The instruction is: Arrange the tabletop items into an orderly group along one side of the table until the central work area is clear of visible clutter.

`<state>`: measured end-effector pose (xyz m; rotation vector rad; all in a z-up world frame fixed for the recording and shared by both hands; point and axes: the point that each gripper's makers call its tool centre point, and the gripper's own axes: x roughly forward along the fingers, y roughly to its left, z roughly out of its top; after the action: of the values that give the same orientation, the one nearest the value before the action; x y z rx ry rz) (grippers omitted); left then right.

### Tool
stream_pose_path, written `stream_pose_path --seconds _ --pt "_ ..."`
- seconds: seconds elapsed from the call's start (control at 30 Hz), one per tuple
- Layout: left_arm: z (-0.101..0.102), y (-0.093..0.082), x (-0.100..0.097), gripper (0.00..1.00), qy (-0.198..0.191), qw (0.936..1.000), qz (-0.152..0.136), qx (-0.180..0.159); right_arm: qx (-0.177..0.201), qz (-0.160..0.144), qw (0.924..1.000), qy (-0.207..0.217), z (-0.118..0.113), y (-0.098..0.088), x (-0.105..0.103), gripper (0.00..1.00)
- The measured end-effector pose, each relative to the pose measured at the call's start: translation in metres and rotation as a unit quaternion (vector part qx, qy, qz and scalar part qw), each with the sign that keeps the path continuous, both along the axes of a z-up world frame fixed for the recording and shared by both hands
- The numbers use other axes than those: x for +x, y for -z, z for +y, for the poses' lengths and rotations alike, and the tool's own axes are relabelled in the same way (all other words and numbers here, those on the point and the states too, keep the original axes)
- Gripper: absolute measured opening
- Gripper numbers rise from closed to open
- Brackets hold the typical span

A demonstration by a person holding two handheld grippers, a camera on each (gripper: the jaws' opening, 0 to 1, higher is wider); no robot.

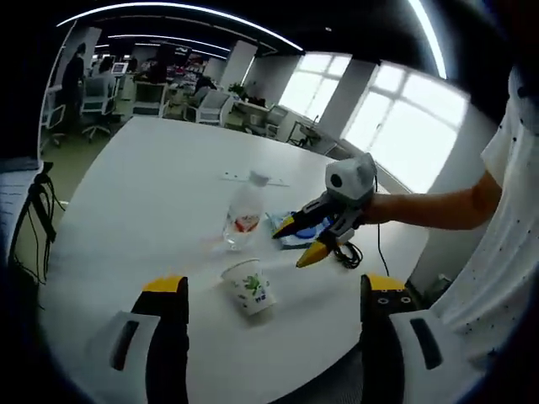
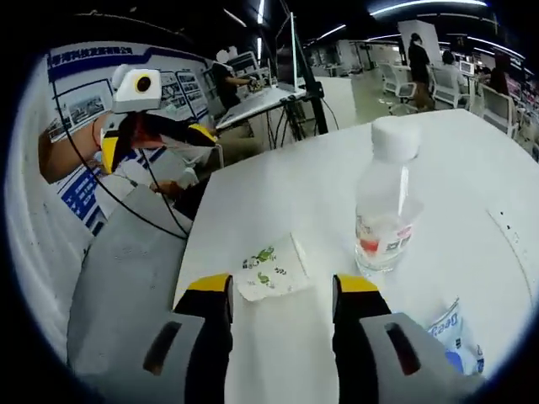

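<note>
A white paper cup (image 1: 250, 288) with a green print lies on its side on the white table (image 1: 152, 194), just ahead of my left gripper (image 1: 274, 286), whose jaws stand wide apart and hold nothing. Behind the cup a clear water bottle (image 1: 244, 210) with a white cap stands upright. My right gripper (image 1: 298, 241) comes in from the right above a blue and white packet (image 1: 293, 236), open and empty. In the right gripper view, the cup (image 2: 271, 269) lies just beyond my right gripper (image 2: 284, 290), with the bottle (image 2: 383, 210) to the right, the packet (image 2: 450, 332) at the lower right, and my left gripper (image 2: 156, 143) at the upper left.
A black cable (image 1: 347, 252) trails off the table edge near the right gripper. A thin pale strip (image 1: 253, 178) lies flat beyond the bottle. Office chairs (image 1: 101, 97) and desks stand past the far table edge. A person's arm (image 1: 438, 206) reaches in from the right.
</note>
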<state>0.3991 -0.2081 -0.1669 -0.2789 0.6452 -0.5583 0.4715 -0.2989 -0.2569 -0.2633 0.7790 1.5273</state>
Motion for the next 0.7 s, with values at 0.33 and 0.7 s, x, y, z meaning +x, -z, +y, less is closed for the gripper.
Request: stream_pose_path --seconds 0.33,0.7 --pt "0.000 0.013 0.012 0.86 -0.007 0.9998 0.018 -0.007 0.009 0.023 0.9990 -0.037 0.015 0.020 0.005 0.36" --pt "-0.005 0.025 0.020 0.85 -0.009 0.9993 0.036 -0.010 0.029 0.046 0.9962 -0.068 0.023 0.026 -0.001 0.29"
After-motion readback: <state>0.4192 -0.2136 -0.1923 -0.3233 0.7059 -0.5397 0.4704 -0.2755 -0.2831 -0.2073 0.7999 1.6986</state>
